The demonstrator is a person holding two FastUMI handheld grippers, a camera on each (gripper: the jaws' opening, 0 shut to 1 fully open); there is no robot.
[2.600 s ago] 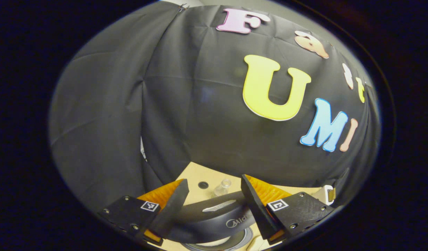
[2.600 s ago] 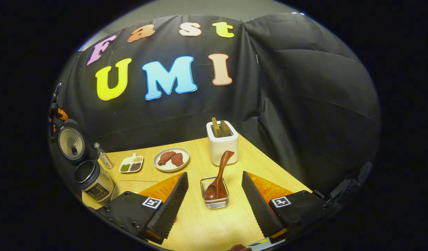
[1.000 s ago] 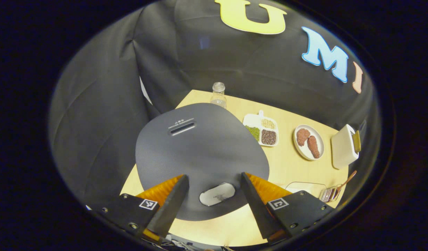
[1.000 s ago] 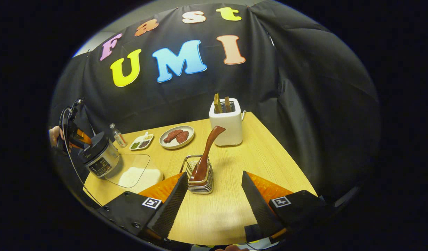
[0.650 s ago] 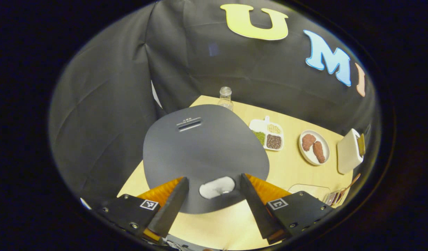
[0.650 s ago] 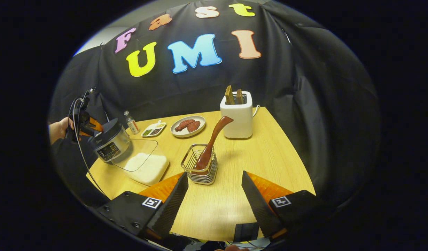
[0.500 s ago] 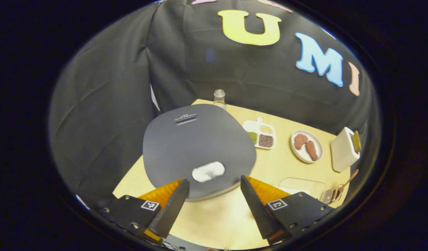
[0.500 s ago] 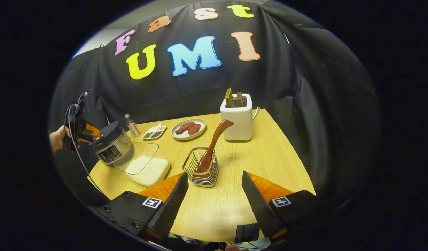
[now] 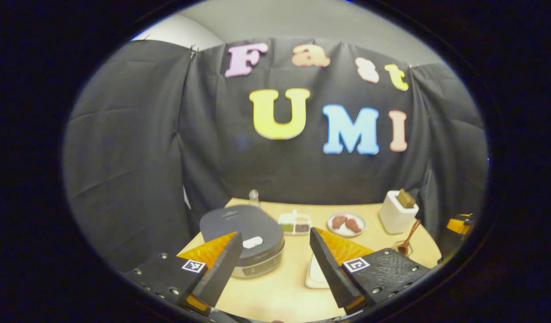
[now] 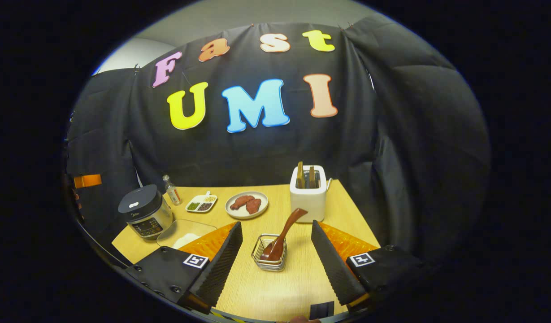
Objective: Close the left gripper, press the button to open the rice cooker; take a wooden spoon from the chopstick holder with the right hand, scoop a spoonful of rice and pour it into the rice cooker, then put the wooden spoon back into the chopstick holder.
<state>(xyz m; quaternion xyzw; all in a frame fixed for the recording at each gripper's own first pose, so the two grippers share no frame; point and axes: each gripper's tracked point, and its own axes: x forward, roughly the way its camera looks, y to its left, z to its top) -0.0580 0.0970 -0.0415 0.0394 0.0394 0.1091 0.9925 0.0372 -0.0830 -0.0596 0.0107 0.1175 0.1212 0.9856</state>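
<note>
Two hand-held grippers hang above a wooden table, both with jaws spread wide and nothing between them. The left gripper hovers over the near edge with the rice cooker just ahead of its fingers, the dark lid down and a pale oval button on the lid's near side. The right gripper faces a wire chopstick holder, where a wooden spoon stands bowl-down, its handle leaning up and to the right toward a white toaster.

Beside the cooker in the right gripper view lies a clear dish of rice, partly hidden behind a finger. A sectioned dish of beans, a plate of meat and a small bottle sit farther back.

By the look of it, no step is done: the lid is shut, so the left jaws would first have to close into a blunt tip for the button. The cooker looks heavy enough to stay put under a downward press, though a sideways shove could slide it on the smooth top. The spoon reads as light, stiff and glossy, so likely slick; the upper handle, clear of the wire rim, seems the place to pinch it. The light wire holder may lift or tip if the spoon drags on the rim.
</note>
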